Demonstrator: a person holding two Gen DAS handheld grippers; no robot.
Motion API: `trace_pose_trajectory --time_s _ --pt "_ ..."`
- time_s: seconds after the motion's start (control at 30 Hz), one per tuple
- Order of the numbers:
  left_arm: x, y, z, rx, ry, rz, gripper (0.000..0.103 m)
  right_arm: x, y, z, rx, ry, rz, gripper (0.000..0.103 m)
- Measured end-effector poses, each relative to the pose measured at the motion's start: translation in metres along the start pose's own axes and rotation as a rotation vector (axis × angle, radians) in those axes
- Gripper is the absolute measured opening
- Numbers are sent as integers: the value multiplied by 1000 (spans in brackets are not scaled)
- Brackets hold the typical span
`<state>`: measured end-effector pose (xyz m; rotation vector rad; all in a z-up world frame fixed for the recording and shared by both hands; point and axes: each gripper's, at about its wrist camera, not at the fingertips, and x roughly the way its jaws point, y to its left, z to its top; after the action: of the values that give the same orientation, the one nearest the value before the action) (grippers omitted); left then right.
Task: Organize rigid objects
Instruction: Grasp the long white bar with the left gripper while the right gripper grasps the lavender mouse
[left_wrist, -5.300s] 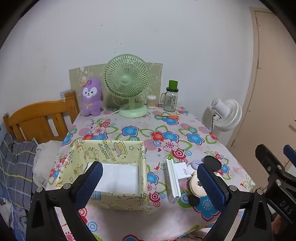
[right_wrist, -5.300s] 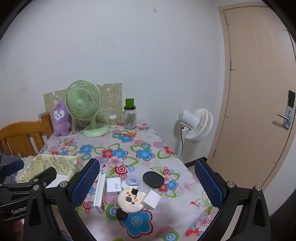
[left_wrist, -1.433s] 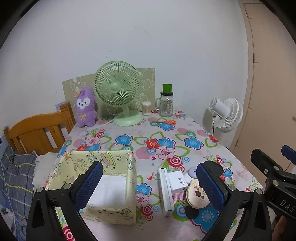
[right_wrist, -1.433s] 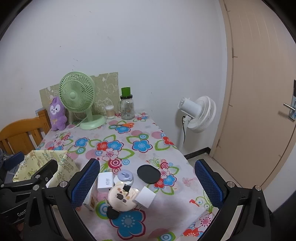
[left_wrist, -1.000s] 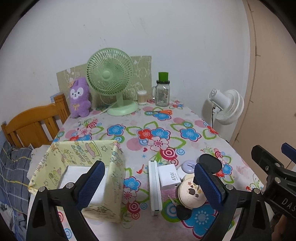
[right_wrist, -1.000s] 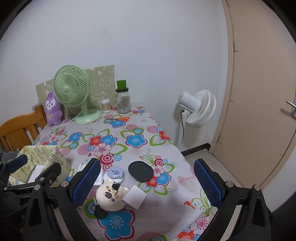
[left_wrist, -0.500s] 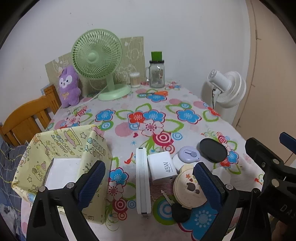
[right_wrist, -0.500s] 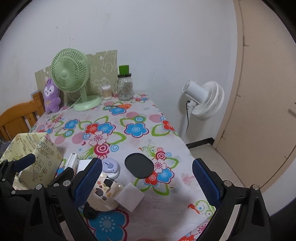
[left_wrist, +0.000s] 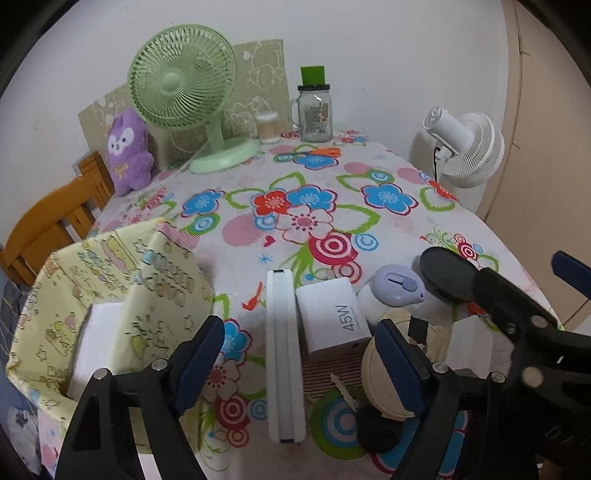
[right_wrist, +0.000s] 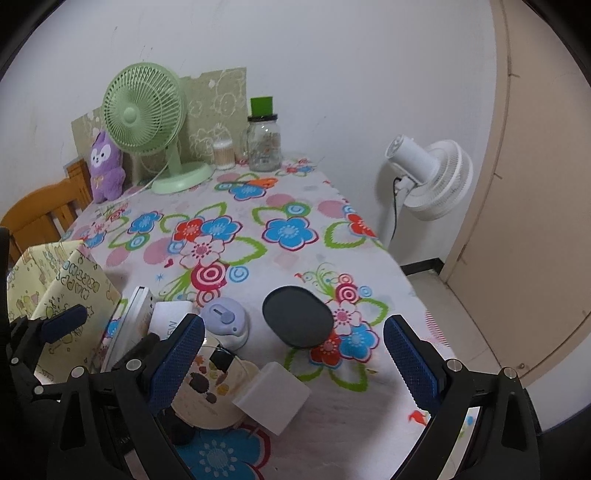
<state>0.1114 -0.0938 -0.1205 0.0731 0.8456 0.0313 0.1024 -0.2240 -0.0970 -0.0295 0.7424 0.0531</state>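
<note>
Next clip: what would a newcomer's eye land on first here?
The loud flower-print tablecloth fills both views, with a mint green desk fan and a purple plush toy at its far edge against the wall. Near the open left gripper and open right gripper, small white gadgets cluster beside a yellow patterned box.

Left wrist view: close above the near table (left_wrist: 406, 173) edge, facing the back wall. Right wrist view: just to its right, same heading. Shared: green fan (left_wrist: 183, 79) (right_wrist: 144, 112), charger (left_wrist: 332, 317), black disc (right_wrist: 297, 321).
</note>
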Motion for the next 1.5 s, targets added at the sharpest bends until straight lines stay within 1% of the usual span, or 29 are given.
trace_pose_trajectory --time_s 0.23,0.27,0.37,0.47,0.53,0.6,0.63,0.8,0.87,0.93,1.07,1.13,1.2,1.3,1.4,1.5 --pt "22 6 -1 -43 73 -16 63 17 5 1 -15 25 12 97" --pt "24 7 -1 -50 83 -21 61 20 5 1 -17 31 15 97" --pt "25 9 -1 -66 85 -36 60 28 9 2 -23 45 24 97" --pt "25 8 -1 -55 91 -51 52 35 13 3 -31 58 38 96" --pt "24 8 0 -49 93 -43 45 40 16 5 -29 67 53 96" --pt "24 10 0 -47 97 -47 43 46 20 7 -38 76 56 96" --pt "24 11 0 -49 99 -52 40 49 22 7 -40 82 60 96" --pt "24 16 -1 -47 83 -33 33 59 31 9 -55 102 76 96" --pt "24 15 -1 -37 77 -29 31 63 35 9 -63 115 87 94" --pt "23 14 -2 -30 73 -25 27 67 39 9 -70 130 93 89" --pt "26 16 -2 -35 75 -5 23 75 43 9 -72 151 106 83" --pt "37 21 -4 -60 117 -29 22 80 47 9 -82 170 104 72" --pt "42 22 -5 -71 135 -39 21 86 50 7 -87 198 111 65" --pt "44 20 -5 -62 127 -44 21 89 50 5 -76 208 125 59" --pt "44 20 -4 -61 124 -48 20 88 52 6 -78 203 137 47" --pt "44 20 -4 -59 122 -47 20 87 55 6 -90 201 125 47"
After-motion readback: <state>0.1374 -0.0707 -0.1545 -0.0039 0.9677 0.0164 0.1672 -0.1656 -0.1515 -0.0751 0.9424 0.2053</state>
